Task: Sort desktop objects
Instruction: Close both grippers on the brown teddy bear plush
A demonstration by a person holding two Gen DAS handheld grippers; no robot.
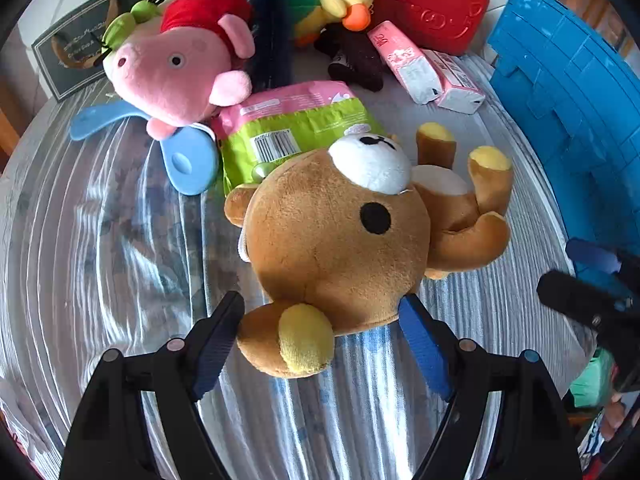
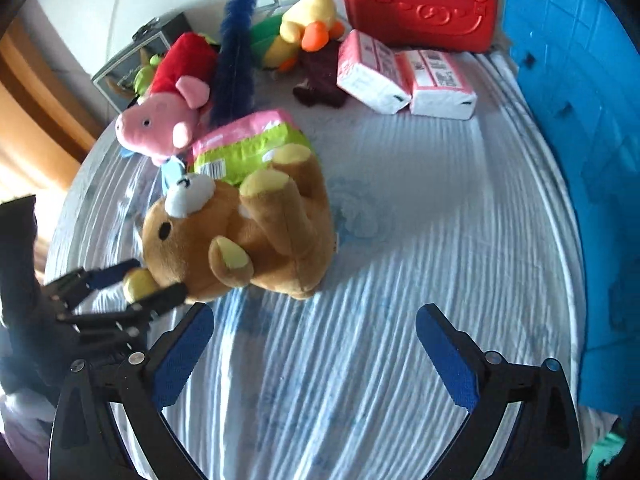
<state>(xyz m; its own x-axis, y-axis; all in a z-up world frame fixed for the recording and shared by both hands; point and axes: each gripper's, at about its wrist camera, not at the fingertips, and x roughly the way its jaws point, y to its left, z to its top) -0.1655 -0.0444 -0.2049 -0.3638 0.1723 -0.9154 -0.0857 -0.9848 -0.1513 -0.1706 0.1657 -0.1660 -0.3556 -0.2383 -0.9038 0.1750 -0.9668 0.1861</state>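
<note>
So the left gripper (image 1: 322,320) sits wide open around the brown bear plush's (image 1: 340,232) ear, fingers either side, no squeeze visible. The right gripper (image 2: 314,338) gapes over bare tablecloth (image 2: 420,240), holding nothing. The bear lies just in front of a green-pink packet (image 1: 288,128) and pig plush (image 1: 176,76).

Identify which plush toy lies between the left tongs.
The brown bear: its ear sits between the left tongs. The pink pig and yellow duck lie farther back.
</note>
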